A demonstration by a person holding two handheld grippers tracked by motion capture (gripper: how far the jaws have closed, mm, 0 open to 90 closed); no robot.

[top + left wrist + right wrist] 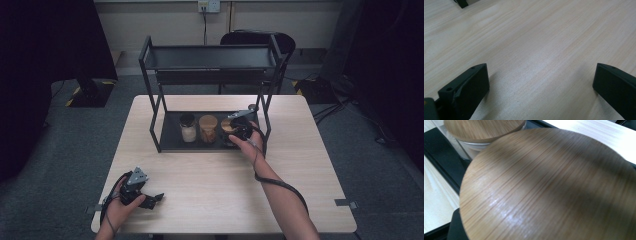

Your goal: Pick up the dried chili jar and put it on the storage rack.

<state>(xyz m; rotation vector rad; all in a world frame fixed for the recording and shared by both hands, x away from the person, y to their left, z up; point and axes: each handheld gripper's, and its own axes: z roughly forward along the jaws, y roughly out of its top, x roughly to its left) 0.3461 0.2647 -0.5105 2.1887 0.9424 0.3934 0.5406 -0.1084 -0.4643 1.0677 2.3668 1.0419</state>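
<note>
A black two-tier rack [172, 142] stands on the wooden table [215, 190]. Three jars sit in a row on its bottom shelf. The left jar [188, 128] has a dark lid and white contents. The middle jar [208, 128] has a wooden lid. My right gripper [240, 128] reaches under the top shelf and is shut on the right jar [227, 125]. Its round wooden lid [549, 185] sits very close in the right gripper view, with one black jaw against its lower left edge. My left gripper [152, 200] rests open near the table's front left, with bare wood between its fingertips [474, 82].
The rack's top shelf [210, 57] hangs over the jars, and its right posts [265, 117] stand close by my right hand. The middle jar's lid [484, 128] lies just beyond the held one. A chair [257, 39] stands behind the table.
</note>
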